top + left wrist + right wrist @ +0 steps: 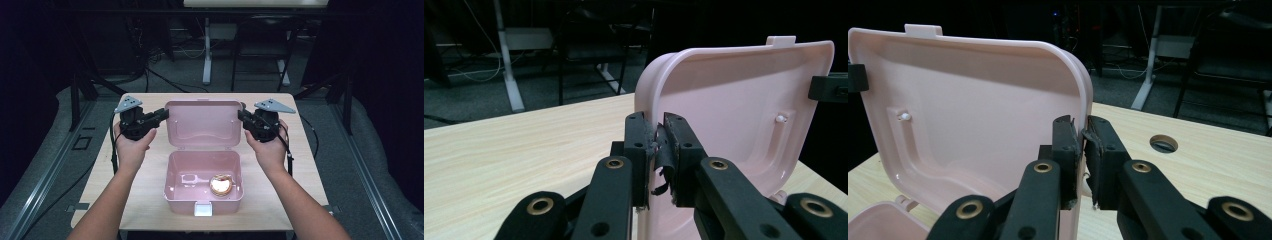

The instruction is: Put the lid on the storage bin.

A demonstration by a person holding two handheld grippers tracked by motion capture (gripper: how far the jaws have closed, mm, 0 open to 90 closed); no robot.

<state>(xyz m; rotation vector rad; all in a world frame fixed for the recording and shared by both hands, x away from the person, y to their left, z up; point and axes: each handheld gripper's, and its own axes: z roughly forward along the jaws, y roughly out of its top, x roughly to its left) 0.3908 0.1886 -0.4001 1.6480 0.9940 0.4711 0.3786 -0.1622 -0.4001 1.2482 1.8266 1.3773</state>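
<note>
Both tongs clamped on lid

No writing, label, brand, number or sign can be read anywhere: not on the pink box, its lid, or the worktop.

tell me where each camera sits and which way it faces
High view: above the person's side, looking forward and down on the table; forearms, left gripper and right gripper show.
Left gripper view: rides the left gripper, facing the pink lid; its black jaws clamp the edge.
Right gripper view: rides the right gripper, clamped on the opposite edge.
Both gripper views share the lid.
</note>
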